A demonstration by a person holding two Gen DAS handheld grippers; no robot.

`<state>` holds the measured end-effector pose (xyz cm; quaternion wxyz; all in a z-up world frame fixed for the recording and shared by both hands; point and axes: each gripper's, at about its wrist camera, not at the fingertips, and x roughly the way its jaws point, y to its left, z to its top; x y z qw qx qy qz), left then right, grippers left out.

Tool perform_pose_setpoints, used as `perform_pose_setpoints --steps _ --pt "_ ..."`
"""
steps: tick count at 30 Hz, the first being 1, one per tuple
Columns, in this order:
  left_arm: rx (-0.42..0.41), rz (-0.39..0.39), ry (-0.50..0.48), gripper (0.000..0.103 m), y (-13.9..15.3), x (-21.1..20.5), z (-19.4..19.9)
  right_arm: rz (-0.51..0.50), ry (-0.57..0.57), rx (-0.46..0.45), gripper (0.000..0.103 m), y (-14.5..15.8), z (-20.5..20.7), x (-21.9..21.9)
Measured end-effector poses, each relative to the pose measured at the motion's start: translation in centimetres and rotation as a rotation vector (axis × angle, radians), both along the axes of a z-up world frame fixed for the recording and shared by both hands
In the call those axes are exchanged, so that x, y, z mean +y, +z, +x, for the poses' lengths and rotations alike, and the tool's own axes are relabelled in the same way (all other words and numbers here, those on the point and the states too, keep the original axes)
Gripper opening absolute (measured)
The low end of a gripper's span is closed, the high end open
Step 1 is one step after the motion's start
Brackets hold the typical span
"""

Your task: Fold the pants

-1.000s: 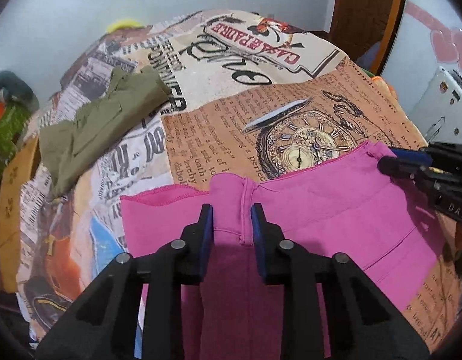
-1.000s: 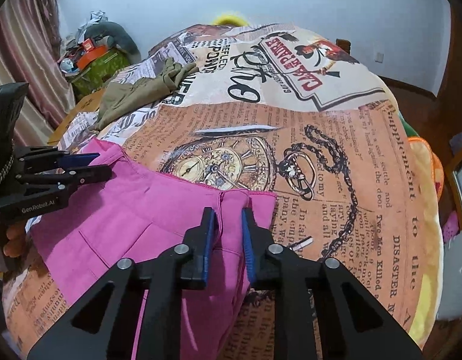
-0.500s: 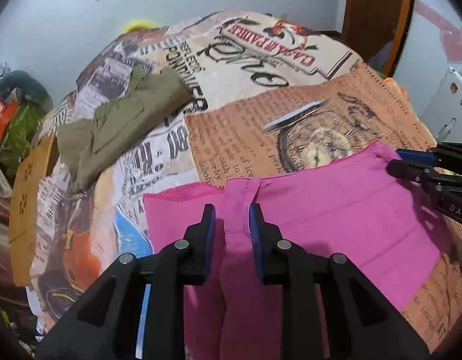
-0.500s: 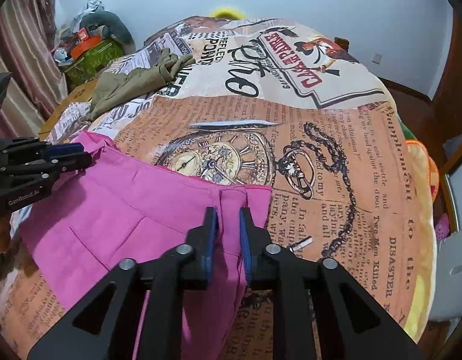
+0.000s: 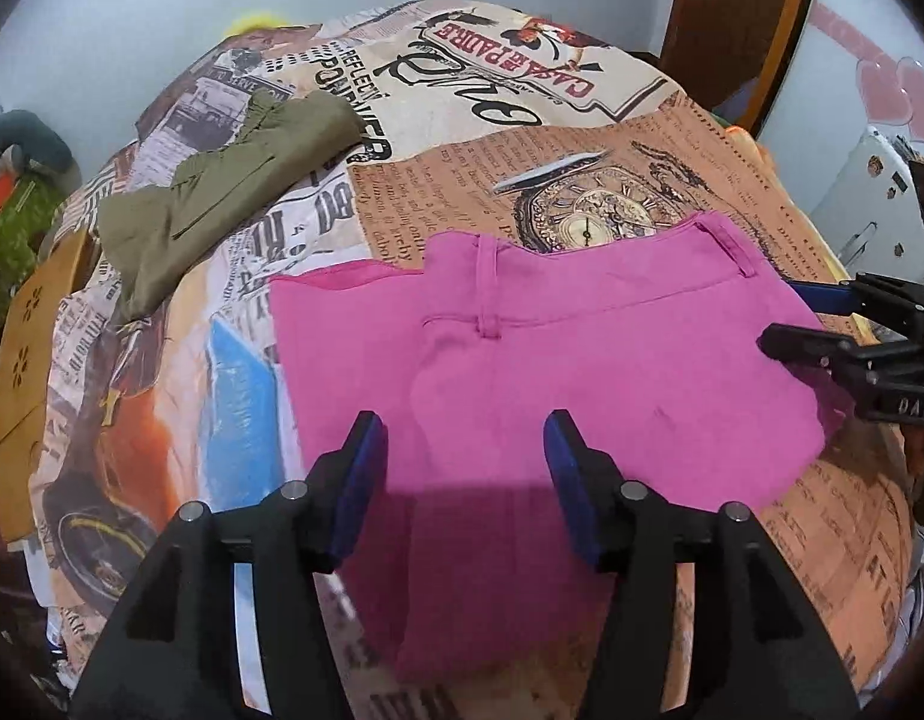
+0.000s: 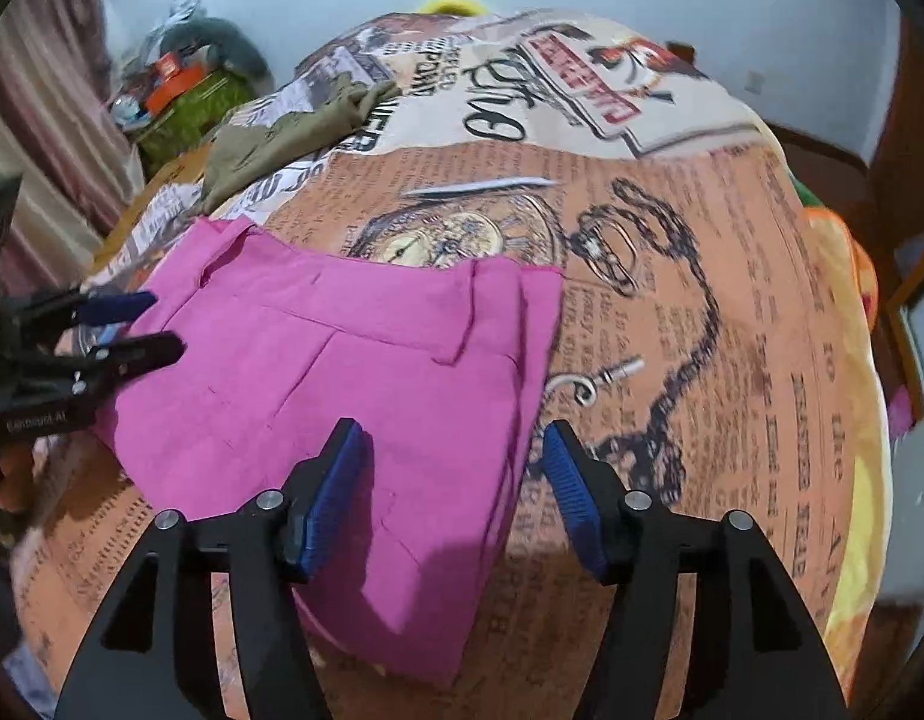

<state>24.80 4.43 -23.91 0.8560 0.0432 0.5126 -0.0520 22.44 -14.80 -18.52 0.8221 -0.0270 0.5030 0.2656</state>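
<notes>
Both grips released since earlier: left gripper (image 5: 465, 450) and right gripper (image 6: 456, 459) fingers opening, empty; pink pants (image 5: 582, 360) waistband lies ahead on bed (image 5: 582, 168), legs running toward me.

- The left gripper (image 5: 465, 480) has matte black angular arms with triangular cut-outs.
- Round silver screws mark its joints.
- Ribbed blue pads (image 5: 357, 480) line the fingers.
- The right gripper (image 6: 453, 489) looks identical; pale lettering marks each body.
</notes>
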Motion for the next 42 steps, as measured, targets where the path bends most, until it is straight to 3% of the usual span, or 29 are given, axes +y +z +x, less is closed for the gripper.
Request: perform_pose_setpoints --steps 5,7,8,13,16,34,38,42 --pt "-0.024 -0.024 0.031 0.059 1.7 1.9 -0.2 -0.01 -0.02 -0.031 0.059 1.6 -0.3 -1.0" --pt "-0.017 -0.069 0.061 0.071 2.0 3.2 -0.1 0.011 -0.03 -0.034 0.059 2.0 -0.4 -1.5" --pt "-0.014 -0.095 0.078 0.072 2.0 3.8 0.0 0.028 -0.035 -0.025 0.06 2.0 -0.4 -1.7" --pt "0.072 -0.215 0.128 0.072 -0.3 5.4 0.3 0.105 -0.054 0.085 0.06 -0.1 -0.5 -2.2" --pt "0.084 -0.26 0.14 0.073 -1.2 5.7 0.2 0.142 -0.068 0.1 0.06 -0.7 -0.5 -2.5" --pt "0.124 -0.372 0.09 0.075 -2.2 5.2 3.2 0.222 -0.046 0.121 0.063 -1.6 2.5 -1.7" --pt "0.124 -0.355 0.087 0.067 -2.2 4.7 3.6 0.246 -0.052 0.135 0.061 -1.8 3.3 -1.7" --pt "0.134 -0.355 0.071 0.051 -2.2 4.3 4.0 0.261 -0.07 0.148 0.043 -1.9 3.7 -1.8"
